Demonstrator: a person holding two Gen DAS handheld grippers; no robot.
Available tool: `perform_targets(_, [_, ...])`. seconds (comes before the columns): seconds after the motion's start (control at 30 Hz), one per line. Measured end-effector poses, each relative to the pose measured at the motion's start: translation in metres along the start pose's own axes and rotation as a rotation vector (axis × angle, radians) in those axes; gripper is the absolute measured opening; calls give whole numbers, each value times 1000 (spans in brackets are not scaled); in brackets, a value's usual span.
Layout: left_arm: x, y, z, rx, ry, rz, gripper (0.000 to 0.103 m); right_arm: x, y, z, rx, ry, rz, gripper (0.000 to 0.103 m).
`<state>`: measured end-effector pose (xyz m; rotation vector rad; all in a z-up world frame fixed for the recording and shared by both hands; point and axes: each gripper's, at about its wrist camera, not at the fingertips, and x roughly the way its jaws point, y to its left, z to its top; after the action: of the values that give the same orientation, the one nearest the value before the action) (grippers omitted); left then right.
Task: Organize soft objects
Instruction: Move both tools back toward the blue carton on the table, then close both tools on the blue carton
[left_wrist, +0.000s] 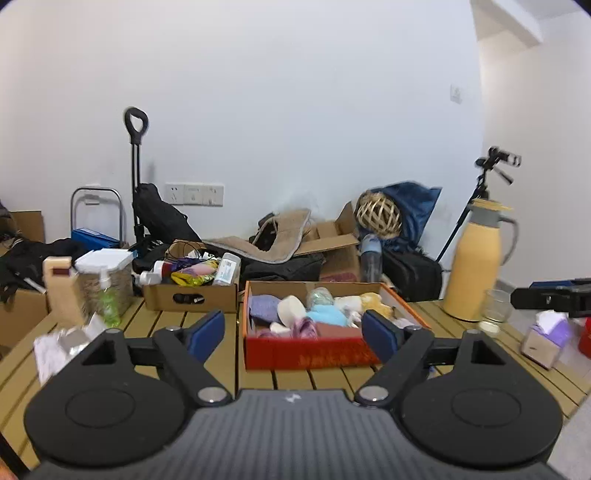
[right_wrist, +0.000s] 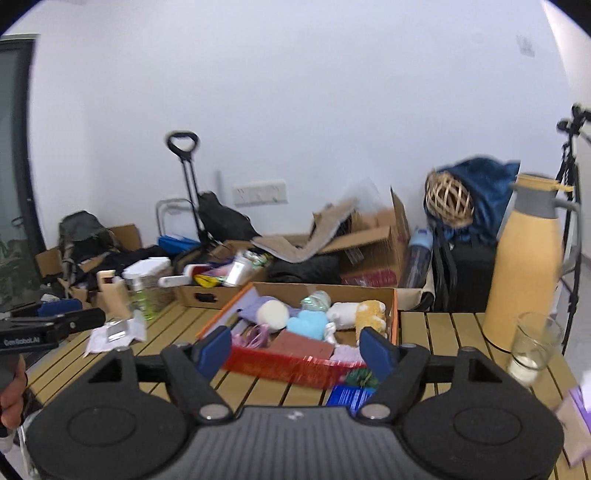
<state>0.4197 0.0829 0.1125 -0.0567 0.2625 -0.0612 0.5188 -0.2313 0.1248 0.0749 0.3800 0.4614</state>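
Soft objects (left_wrist: 325, 314) are seen gathered in the red box (left_wrist: 306, 354) on the slatted tabletop (left_wrist: 221, 354). Left gripper (left_wrist: 293, 330) and right gripper (right_wrist: 295, 349): jaws apart, nothing held. Task is judged nearly done; a small green item (right_wrist: 360, 376) beside the box may remain.

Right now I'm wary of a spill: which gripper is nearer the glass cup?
Right. The right gripper has the glass cup close beside it, just off its right finger. The left gripper faces the red box, with the cup farther off to its right.
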Motion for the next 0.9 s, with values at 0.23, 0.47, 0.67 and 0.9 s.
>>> perform_targets(0.23, [-88,-21,-78,-17,-17,-1,96,-103,46,-102,-57,-114,-29,91])
perform_targets(0.47, [-92,-37,-100,20,32,-10,96,-128,54,-170,-27,-41,-72,91])
perform_targets(0.67, [-64,-42,-112,18,95,-30,96,-119,50,-178,-3,-27,-80,91])
perform_targets(0.9, [12,-58,-107,2,168,-119,84,-69,21,-178,61,24,-91,89])
